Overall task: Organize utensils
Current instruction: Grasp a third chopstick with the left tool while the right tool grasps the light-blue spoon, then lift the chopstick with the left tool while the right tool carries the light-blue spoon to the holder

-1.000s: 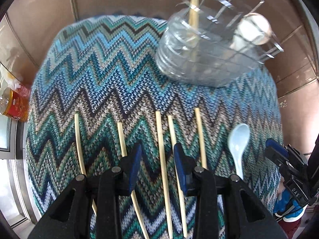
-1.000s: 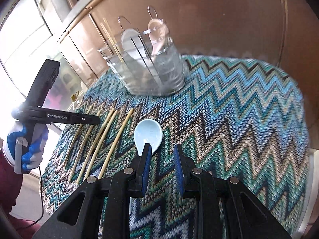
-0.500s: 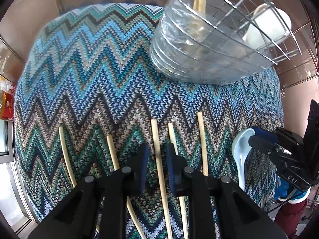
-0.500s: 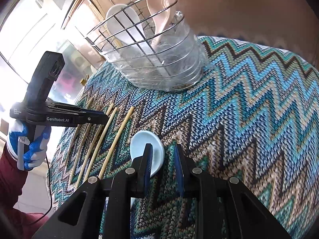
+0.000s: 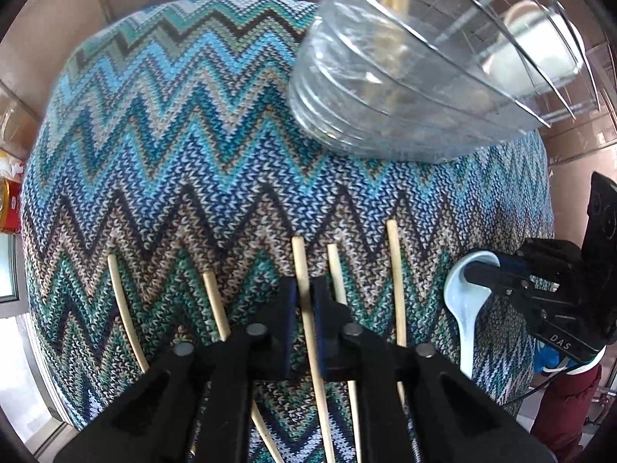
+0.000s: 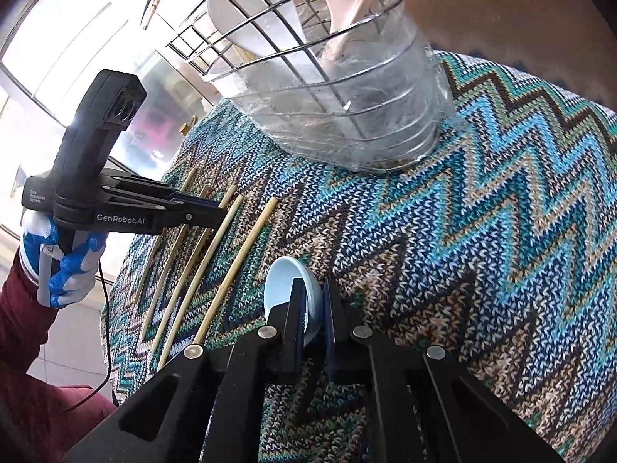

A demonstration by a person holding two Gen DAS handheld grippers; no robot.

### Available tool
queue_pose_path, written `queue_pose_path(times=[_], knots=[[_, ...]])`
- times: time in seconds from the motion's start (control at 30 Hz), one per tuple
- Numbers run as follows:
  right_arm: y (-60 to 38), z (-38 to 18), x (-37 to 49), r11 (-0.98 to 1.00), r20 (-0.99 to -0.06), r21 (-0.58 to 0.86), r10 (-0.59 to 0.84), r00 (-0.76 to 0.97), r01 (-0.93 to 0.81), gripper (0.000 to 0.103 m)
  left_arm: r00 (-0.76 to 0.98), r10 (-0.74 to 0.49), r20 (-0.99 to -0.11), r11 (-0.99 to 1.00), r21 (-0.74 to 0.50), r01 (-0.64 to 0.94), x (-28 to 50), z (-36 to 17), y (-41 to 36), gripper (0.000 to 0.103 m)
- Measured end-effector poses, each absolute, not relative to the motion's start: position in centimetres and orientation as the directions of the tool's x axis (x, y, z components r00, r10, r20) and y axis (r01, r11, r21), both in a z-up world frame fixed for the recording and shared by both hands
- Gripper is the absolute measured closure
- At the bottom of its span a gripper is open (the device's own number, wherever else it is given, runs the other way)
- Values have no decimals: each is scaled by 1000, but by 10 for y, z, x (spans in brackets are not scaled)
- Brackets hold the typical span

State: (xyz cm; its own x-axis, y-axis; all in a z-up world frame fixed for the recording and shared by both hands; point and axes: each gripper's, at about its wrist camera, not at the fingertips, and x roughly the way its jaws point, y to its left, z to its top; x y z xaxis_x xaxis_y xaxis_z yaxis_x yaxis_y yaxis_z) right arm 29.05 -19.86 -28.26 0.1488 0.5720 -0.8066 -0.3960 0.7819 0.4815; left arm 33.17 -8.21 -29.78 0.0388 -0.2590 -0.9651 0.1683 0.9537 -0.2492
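Daylight, bright: admitted through windows (image 6: 58, 50), blown out at ten o'clock in the right wrist view. Fisheye bending and dark vignette noted at all edges. Utensil holder (image 5: 416, 88) rendered motion-blurred at one o'clock; knitted cloth (image 5: 185, 162) rendered sharp.

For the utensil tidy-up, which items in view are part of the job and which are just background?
Job:
- left gripper, on the middle chopstick
- other chopsticks on the cloth
- right gripper, on the pale blue spoon
- wire utensil holder with white spoon

Background:
- zigzag knit cloth
- red can
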Motion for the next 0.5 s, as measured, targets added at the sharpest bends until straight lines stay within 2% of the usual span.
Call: queue_pose_path(times=[0.23,0.5], knots=[[-205,-261,275,804,-806,430,547,226,-411,95,82,-314,-946,944,-302,134,327,-290,-69,98],[-212,-212,230,846,-777,341,499,383,-410,95,173,-342,-924,936,-317,154,297,-252,-55,98]])
